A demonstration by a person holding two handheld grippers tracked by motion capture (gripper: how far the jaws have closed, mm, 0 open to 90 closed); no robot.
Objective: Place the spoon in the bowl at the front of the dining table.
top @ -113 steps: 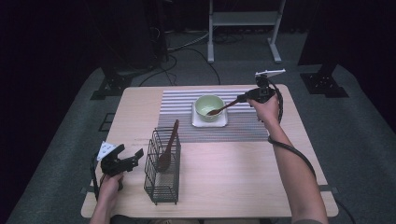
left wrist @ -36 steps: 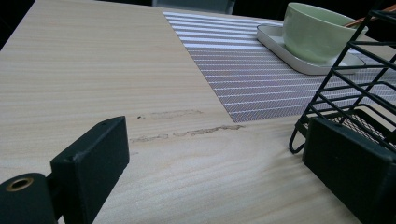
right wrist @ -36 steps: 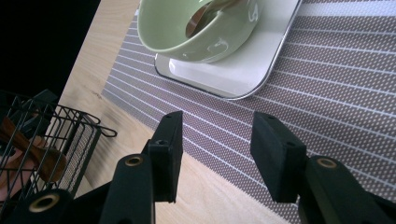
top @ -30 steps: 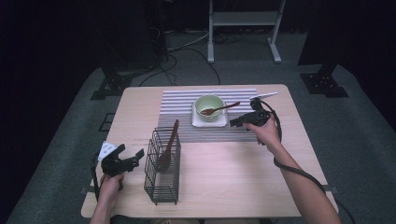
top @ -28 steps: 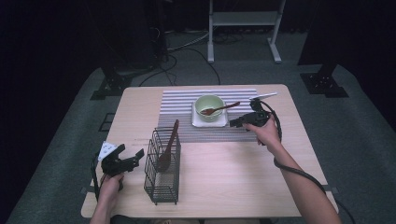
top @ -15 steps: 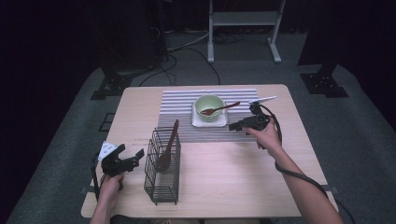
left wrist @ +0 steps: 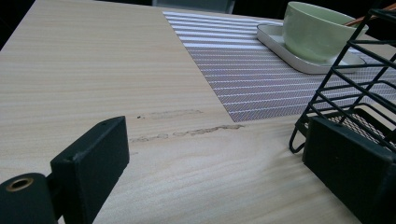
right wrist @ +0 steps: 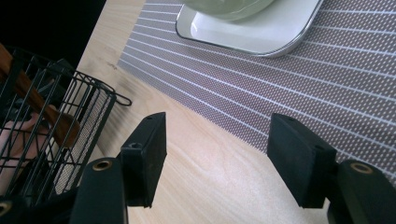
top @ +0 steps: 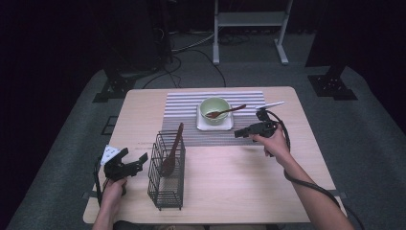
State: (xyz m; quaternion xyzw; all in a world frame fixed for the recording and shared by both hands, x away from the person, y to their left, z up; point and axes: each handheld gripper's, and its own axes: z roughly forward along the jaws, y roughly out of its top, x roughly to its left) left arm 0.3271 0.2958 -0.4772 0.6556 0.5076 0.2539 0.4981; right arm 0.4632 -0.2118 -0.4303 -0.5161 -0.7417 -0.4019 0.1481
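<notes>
Nearest the person, the left gripper (top: 128,165) rests at the near-left corner of the table (top: 239,191), jaws spread apart and empty. In the left gripper view the bare wood lies between its jaws, and the wire rack (left wrist: 359,88) stands just beside the jaw on that view's right.

The black wire rack (top: 166,172) stands on the wood just right of the left gripper. A wooden spoon (top: 172,151) leans inside it, handle up.

Farther out, the right gripper (top: 242,132) is held low at the near edge of the striped placemat (top: 191,129), jaws parted and holding nothing. In the right gripper view the mat edge (right wrist: 327,93) and bare wood lie between its jaws, with the white tray (right wrist: 252,37) just beyond them.

Beyond the right gripper, the white tray (top: 215,125) lies on the placemat and carries the green bowl (top: 215,108). A second wooden spoon (top: 225,112) rests in the bowl, handle laid over the rim toward the right. This spoon lies apart from the right gripper's jaws, beyond and slightly left of them.
</notes>
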